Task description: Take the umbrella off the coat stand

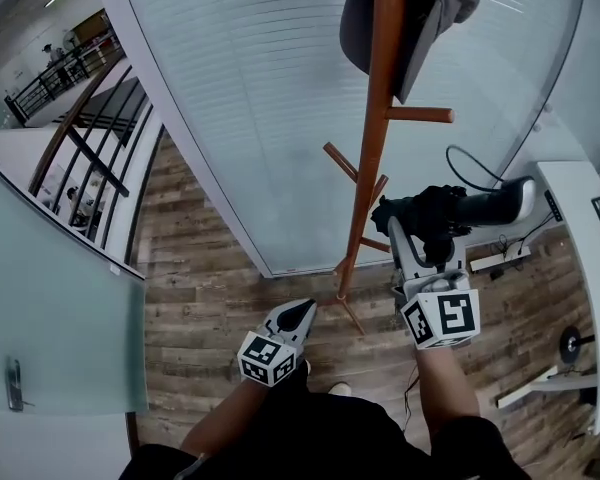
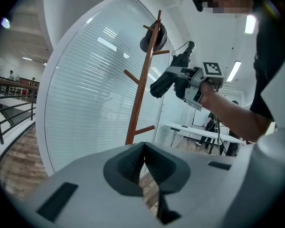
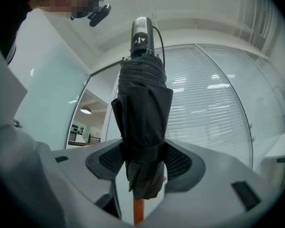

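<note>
The folded black umbrella [image 1: 450, 208] with its grey handle [image 1: 515, 200] lies across my right gripper [image 1: 405, 233], just right of the brown wooden coat stand [image 1: 370, 168]. In the right gripper view the umbrella [image 3: 142, 113] stands upright between the pads, and my right gripper [image 3: 142, 160] is shut on its strapped lower part; a bit of the stand's pole [image 3: 137, 213] shows below. From the left gripper view the umbrella [image 2: 168, 82] is held beside the stand [image 2: 140, 99], apart from its pegs. My left gripper [image 1: 300, 313] hangs lower, shut and empty, its pads [image 2: 143, 163] meeting.
A dark hat [image 1: 420, 8] hangs at the stand's top. A curved glass wall with blinds [image 1: 260, 98] runs behind the stand. A white desk [image 1: 580, 228] with a cable stands at the right, and a stair railing [image 1: 90, 138] and glass door [image 1: 50, 318] at the left.
</note>
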